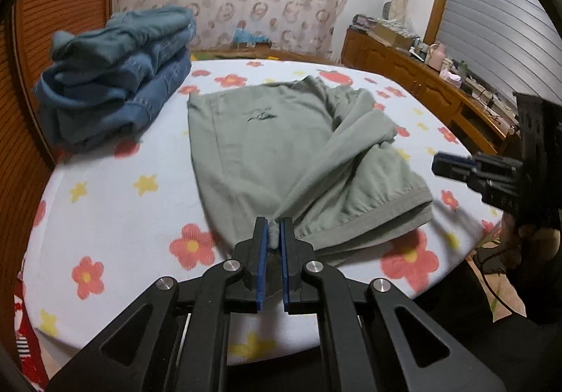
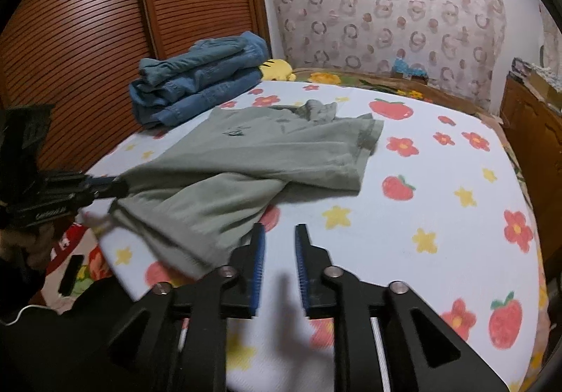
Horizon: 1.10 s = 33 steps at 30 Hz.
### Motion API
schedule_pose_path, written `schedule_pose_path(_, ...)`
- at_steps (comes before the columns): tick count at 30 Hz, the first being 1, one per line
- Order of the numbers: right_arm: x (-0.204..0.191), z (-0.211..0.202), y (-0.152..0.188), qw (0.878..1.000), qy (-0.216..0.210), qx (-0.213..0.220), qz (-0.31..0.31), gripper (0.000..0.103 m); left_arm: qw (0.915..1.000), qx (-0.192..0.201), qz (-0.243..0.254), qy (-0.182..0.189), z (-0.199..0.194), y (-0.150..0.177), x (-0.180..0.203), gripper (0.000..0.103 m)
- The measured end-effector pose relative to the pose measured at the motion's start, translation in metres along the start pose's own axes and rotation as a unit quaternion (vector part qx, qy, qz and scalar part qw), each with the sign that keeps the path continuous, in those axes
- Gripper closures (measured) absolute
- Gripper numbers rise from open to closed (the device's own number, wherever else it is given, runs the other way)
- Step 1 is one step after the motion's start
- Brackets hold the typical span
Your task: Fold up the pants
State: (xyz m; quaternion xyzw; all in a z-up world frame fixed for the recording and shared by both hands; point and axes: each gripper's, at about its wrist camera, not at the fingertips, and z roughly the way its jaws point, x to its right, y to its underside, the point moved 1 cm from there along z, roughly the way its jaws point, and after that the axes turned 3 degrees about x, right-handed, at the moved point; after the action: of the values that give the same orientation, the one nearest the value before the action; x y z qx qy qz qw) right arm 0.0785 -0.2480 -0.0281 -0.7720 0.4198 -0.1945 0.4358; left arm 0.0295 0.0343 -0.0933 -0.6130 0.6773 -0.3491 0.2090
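At the far left of the bed (image 1: 116, 202), a stack of folded blue jeans (image 1: 116, 83) is seen against a slatted wooden door (image 2: 77, 41); no boxes or baskets are in use, and the stack is the only pile. Just right of it, the green pants (image 1: 281, 153) are spread on the flower-printed sheet, partly folded, with a small dark emblem facing up. Their near left corner is bunched and pinched between the blue pads of the left gripper (image 1: 273, 230), whose jaws are closed down to a thin wad of cloth. The right gripper (image 2: 279, 237) is held over bare sheet just right of the pants' near edge; its jaws stand a little apart and nothing is between them.

In the left wrist view the right gripper (image 1: 456, 165) is cut off by the right frame edge, and the hand (image 1: 527, 241) beneath it is dark and blurred. In the right wrist view the near hem of the pants is smeared by motion.

Only the right wrist view shows a yellow plush toy (image 2: 279, 69) behind the jeans, and a dark flat object near the bed's left edge that cannot be identified. Only the left wrist view shows the cluttered wooden sideboard (image 1: 421, 76) along the right wall and the shuttered window (image 1: 498, 6).
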Motion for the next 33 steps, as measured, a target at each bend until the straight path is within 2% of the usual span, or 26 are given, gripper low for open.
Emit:
schedule_pose_path(2,0.005,0.007,-0.005,1.0,0.013,-0.003,0.0,0.077,1.0,-0.002,-0.004,0.0,0.001,0.001,-0.002,0.096)
schedule_pose_path(5,0.012,0.015,-0.014,1.0,0.02,-0.005,0.004,0.075,1.0,-0.004,-0.005,-0.004,0.002,0.002,-0.004,0.089)
schedule_pose_path(7,0.017,0.02,-0.019,1.0,0.024,-0.009,0.004,0.073,0.9999,-0.008,-0.005,-0.011,0.004,0.003,-0.005,0.08)
schedule_pose_path(9,0.02,0.026,-0.024,1.0,0.026,-0.014,0.004,0.071,0.9998,-0.011,-0.007,-0.014,0.006,0.004,-0.008,0.079)
schedule_pose_path(11,0.023,0.034,-0.03,0.999,0.026,-0.02,0.003,0.069,0.9998,-0.015,-0.004,-0.016,0.008,0.005,-0.009,0.068)
schedule_pose_path(12,0.024,0.039,-0.033,0.999,0.027,-0.024,0.002,0.069,0.9998,-0.013,-0.003,-0.017,0.009,0.005,-0.009,0.057)
schedule_pose_path(13,0.025,0.042,-0.035,0.999,0.025,-0.026,0.0,0.068,0.9998,-0.012,-0.003,-0.014,0.009,0.006,-0.01,0.056)
schedule_pose_path(19,0.026,0.061,-0.046,0.999,0.006,-0.039,-0.003,0.068,0.9997,-0.009,-0.011,-0.017,0.01,0.005,-0.016,0.055)
schedule_pose_path(29,0.042,0.079,-0.051,0.997,-0.032,-0.067,0.034,0.068,0.9997,-0.009,-0.015,-0.017,0.011,0.005,-0.02,0.055)
schedule_pose_path(33,0.048,0.082,-0.054,0.996,-0.027,-0.071,0.037,0.068,0.9997,-0.011,-0.014,-0.019,0.014,0.006,-0.021,0.055)
